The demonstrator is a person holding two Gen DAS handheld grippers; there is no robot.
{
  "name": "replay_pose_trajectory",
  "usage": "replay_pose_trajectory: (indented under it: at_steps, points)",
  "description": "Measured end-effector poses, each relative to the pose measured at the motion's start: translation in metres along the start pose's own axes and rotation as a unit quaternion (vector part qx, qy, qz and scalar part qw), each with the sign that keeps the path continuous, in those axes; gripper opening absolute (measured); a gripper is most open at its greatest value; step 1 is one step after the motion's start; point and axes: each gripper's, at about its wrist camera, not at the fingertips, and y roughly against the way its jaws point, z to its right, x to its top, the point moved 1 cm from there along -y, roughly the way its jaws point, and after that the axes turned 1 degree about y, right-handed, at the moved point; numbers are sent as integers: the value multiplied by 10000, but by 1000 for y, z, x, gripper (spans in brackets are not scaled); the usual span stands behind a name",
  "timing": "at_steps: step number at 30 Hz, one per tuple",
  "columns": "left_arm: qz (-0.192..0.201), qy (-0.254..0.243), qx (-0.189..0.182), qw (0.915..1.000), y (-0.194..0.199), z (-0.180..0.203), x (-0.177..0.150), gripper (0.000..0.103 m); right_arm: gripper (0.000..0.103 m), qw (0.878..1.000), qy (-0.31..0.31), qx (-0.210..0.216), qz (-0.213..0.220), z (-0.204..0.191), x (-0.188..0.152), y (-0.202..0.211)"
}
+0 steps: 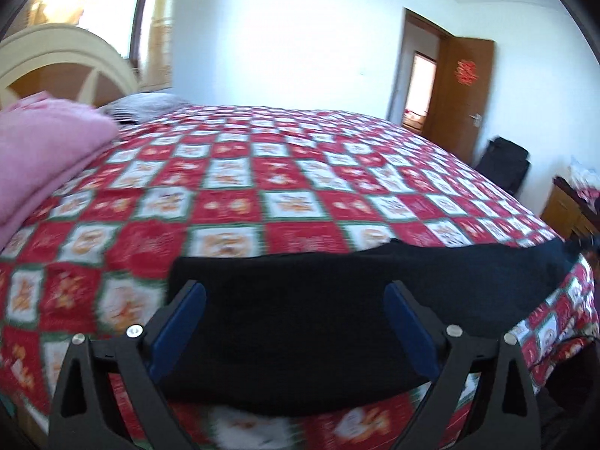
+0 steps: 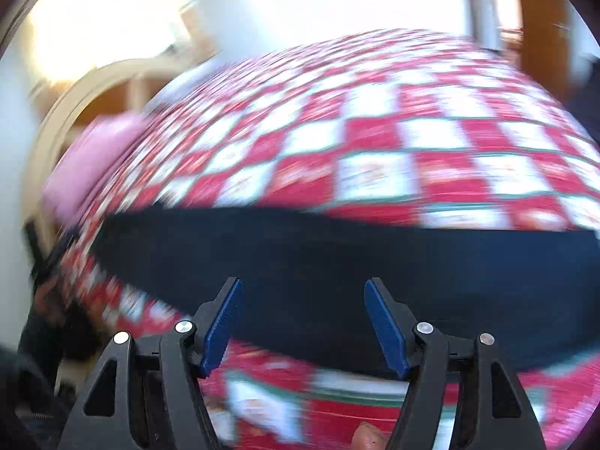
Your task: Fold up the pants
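Black pants (image 1: 300, 322) lie in a long strip along the bed's (image 1: 262, 172) near edge, left gripper (image 1: 296, 322) wide open, right gripper (image 2: 303, 322) partly open, both empty above them; risk: pinching the checked bedspread (image 2: 375, 142) too.

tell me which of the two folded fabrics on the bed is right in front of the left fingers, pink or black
The black pants: they lie flat at the near edge of the checked bedspread, just beyond the spread fingers. The pink blanket sits far off by the headboard.
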Motion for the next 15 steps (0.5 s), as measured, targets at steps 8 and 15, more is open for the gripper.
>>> replay_pose_trajectory:
  at_steps: [8, 15]
  points:
    - [-446, -143, -96, 9989, -39, 17, -19, 99, 66, 9737, -1542, -1594, 517, 144, -13, 68]
    - [-619, 91, 35, 9980, -47, -5, -33, 99, 21, 9676, -1918, -1595, 376, 174, -28, 43]
